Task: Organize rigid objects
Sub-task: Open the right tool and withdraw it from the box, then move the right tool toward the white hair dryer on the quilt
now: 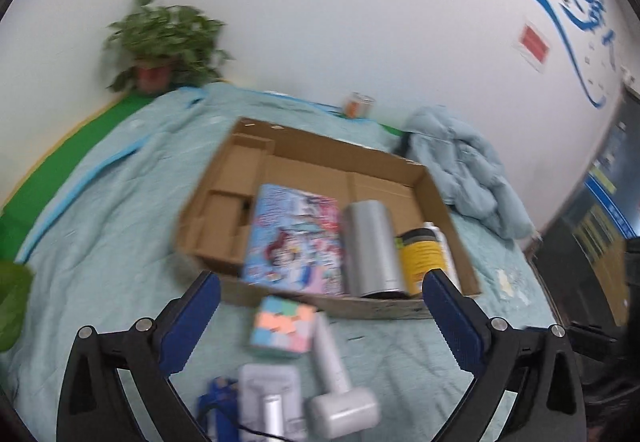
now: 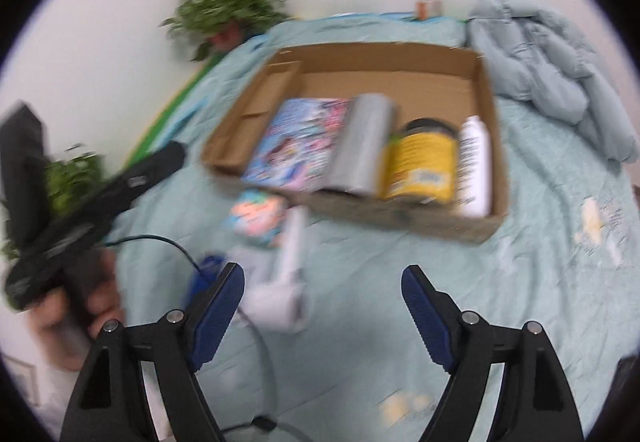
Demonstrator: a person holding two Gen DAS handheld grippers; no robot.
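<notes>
Both the left gripper (image 1: 320, 316) and right gripper (image 2: 323, 306) gape wide, empty, above the bedspread (image 1: 120, 202); the cardboard box (image 2: 486, 90) holds a silver cylinder (image 2: 364, 146).

A potted plant (image 1: 166, 42) stands at ten o'clock against the white wall (image 1: 320, 2). A crumpled pale-blue jacket (image 1: 464, 166) lies at two o'clock on the teal bedspread (image 1: 112, 202). A small jar (image 1: 358, 104) sits at twelve.

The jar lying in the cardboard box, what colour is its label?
Yellow, with a dark lid, on the jar; the right wrist view shows it best.
</notes>
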